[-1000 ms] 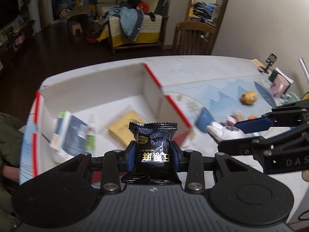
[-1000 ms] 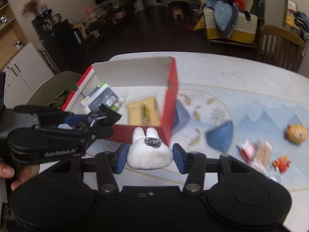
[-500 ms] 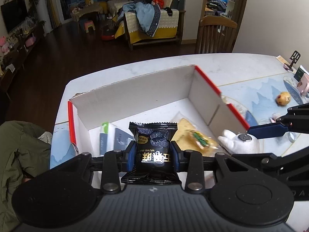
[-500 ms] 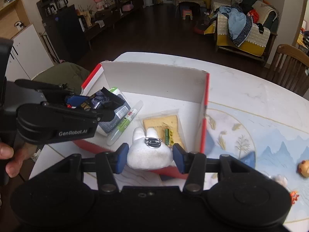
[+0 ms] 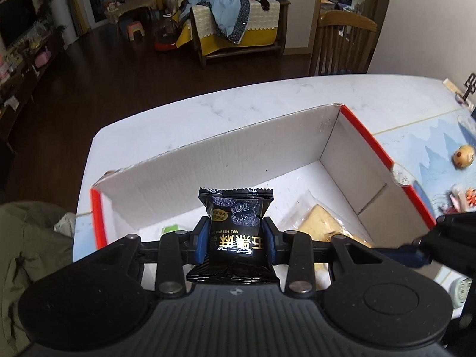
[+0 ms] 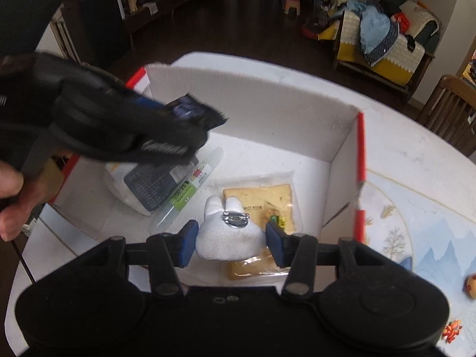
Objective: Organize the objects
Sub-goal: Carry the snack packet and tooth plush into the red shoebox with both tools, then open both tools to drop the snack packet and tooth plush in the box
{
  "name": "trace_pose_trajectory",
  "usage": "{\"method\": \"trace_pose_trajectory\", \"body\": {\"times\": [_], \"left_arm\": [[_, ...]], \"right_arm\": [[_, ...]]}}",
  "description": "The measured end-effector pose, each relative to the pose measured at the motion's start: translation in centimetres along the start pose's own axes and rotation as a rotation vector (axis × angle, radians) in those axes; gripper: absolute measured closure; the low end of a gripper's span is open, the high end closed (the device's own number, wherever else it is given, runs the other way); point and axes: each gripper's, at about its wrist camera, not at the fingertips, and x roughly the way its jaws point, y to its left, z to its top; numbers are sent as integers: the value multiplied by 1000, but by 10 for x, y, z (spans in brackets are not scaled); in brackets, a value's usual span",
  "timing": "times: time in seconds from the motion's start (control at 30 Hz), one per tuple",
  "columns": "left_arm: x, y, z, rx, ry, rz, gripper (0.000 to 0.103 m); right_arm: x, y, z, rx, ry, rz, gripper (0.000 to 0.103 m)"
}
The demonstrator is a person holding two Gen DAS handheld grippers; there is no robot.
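Note:
My left gripper [image 5: 235, 238] is shut on a black snack packet [image 5: 236, 229] with gold lettering, held over the open red-edged cardboard box [image 5: 267, 136]. My right gripper [image 6: 231, 242] is shut on a white plush rabbit brooch [image 6: 229, 235] with a metal pin on its back, held above the box floor [image 6: 267, 160]. In the right wrist view the left gripper's packet [image 6: 193, 111] hangs over the box's left side. Inside the box lie a yellow wrapped biscuit [image 6: 267, 196], a white and dark pouch [image 6: 148, 187] and a clear tube with a green label [image 6: 190, 190].
The box stands on a white marble table [image 5: 238, 104] with a blue patterned mat [image 6: 416, 232] to its right. On the mat lie a yellow ball [image 5: 463, 156] and small red and white toys [image 5: 464, 197]. A wooden chair [image 5: 342, 44] stands behind the table.
Both grippers have moved left and forward over the box with their objects still held. The right gripper now holds the rabbit brooch above the box's inside rather than outside its front wall.

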Motion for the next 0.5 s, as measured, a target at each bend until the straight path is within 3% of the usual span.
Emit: {"method": "trace_pose_trajectory", "body": {"times": [0.5], "left_arm": [[57,-7,6,42,148,-18,67]], "right_arm": [[38,12,1,26,83,1,54]]}}
